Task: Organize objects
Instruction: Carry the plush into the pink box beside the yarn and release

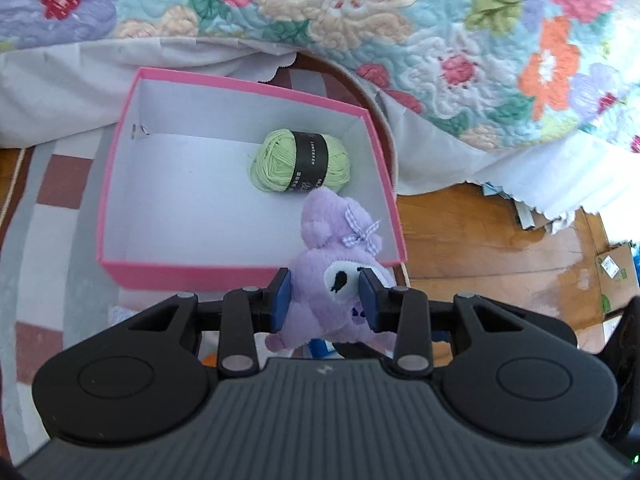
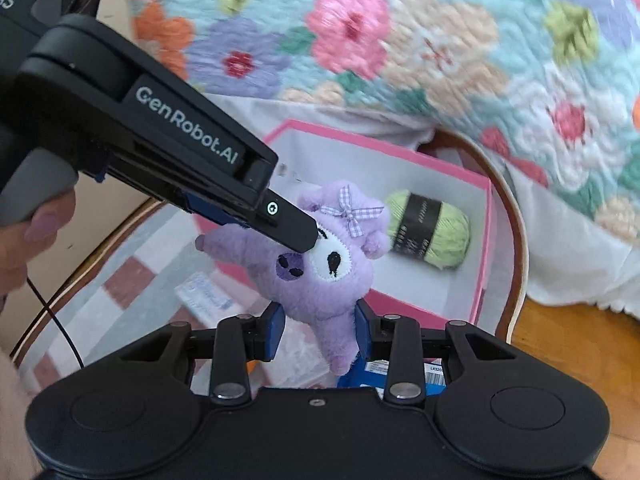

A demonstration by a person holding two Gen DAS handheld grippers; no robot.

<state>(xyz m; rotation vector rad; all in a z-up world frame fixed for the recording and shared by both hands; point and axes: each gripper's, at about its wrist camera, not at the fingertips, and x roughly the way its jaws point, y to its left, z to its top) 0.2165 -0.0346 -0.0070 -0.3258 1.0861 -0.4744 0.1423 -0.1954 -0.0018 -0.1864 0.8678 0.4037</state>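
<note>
**Purple plush pinched by both grippers at the pink box's edge**

White lettering on the side of the left gripper (image 2: 308,240), seen from the right wrist camera at about 10 o'clock, reads "GenRobot.AI". Further up at 11 o'clock, the letters "AS" show on a dark surface cut off by the frame. The yarn ball (image 1: 301,160) carries a black paper band with pale print too small to read. A blue package (image 2: 400,376) under the right gripper (image 2: 318,326) bears a barcode label; its characters are not legible.

The plush toy (image 1: 332,280) is soft lilac fleece, with a white face patch stitched with a black eye, a darker purple patch beside it, and a lilac-and-white gingham bow (image 1: 362,234) on its head. Stubby limbs stick out at the sides and below.

In the left wrist view, the blue pads (image 1: 282,300) press on the toy's head from either side, so the left gripper pinches it. In the right wrist view, the right gripper's blue pads (image 2: 276,326) close on the toy's lower body. The toy hangs between the two grippers, over the near right corner of the pink box (image 1: 120,168).

The box is pink outside and white inside, and sits on a checked rug (image 1: 60,184). The light green yarn ball lies inside it toward 1 o'clock. A floral quilt (image 1: 360,12) drapes across 12 o'clock. A person's thumb (image 2: 44,220) rests on the left gripper's grey handle at 9 o'clock.
</note>
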